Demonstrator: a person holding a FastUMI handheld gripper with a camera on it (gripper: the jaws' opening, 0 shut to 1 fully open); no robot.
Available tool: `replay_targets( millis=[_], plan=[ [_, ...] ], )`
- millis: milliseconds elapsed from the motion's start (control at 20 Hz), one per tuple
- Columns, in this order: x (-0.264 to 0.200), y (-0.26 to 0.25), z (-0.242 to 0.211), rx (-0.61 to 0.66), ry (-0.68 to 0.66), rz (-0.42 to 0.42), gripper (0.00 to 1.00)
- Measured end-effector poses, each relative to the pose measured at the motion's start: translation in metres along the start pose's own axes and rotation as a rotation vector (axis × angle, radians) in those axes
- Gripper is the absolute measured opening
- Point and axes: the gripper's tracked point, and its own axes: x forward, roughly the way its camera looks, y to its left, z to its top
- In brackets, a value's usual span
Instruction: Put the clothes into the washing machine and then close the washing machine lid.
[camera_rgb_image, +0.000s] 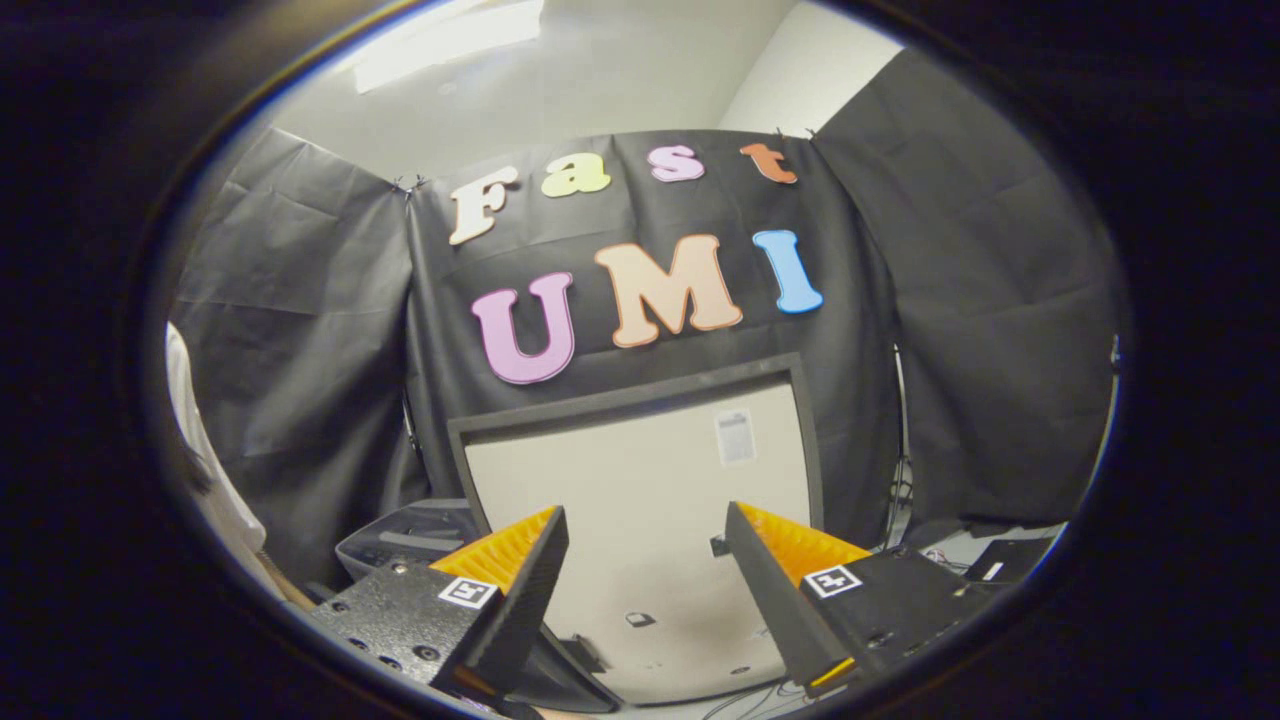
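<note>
The gripper (645, 545) is spread wide, gripping nothing. Just beyond its fingers stands the raised, pale, dark-framed washing machine lid (640, 480), its lower edge cut off. A dark grey plastic basket (400, 540) sits partly hidden behind the left finger.

The hand-held two-finger gripper (646, 525) is held level, facing forward and slightly upward. Its jaws stand wide apart with a clear gap between them and nothing gripped or touched. Each finger (515, 560) is wedge-shaped, with a ribbed inner pad and a small square printed marker on its upper face. The fingertips sit at about equal height. At the far left, a pale sleeve (205, 470) of the person is partly visible; the hand itself cannot be made out.
</note>
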Motion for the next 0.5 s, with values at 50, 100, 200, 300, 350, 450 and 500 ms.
replay_targets(
  millis=[50, 100, 200, 300, 350, 450, 500],
  plan=[
    [-0.005, -0.004, -0.010, -0.001, 0.006, -0.008, 0.96],
    [-0.009, -0.006, -0.017, -0.002, 0.005, -0.009, 0.96],
    [-0.015, -0.006, -0.031, -0.006, 0.002, -0.008, 0.96],
    [-0.017, -0.005, -0.047, -0.030, 0.018, -0.009, 0.96],
    [-0.019, -0.007, -0.054, -0.046, 0.028, -0.011, 0.96],
    [-0.023, -0.004, -0.059, -0.065, 0.032, -0.009, 0.96],
    [-0.025, -0.003, -0.060, -0.078, 0.029, -0.007, 0.96]
  ],
)
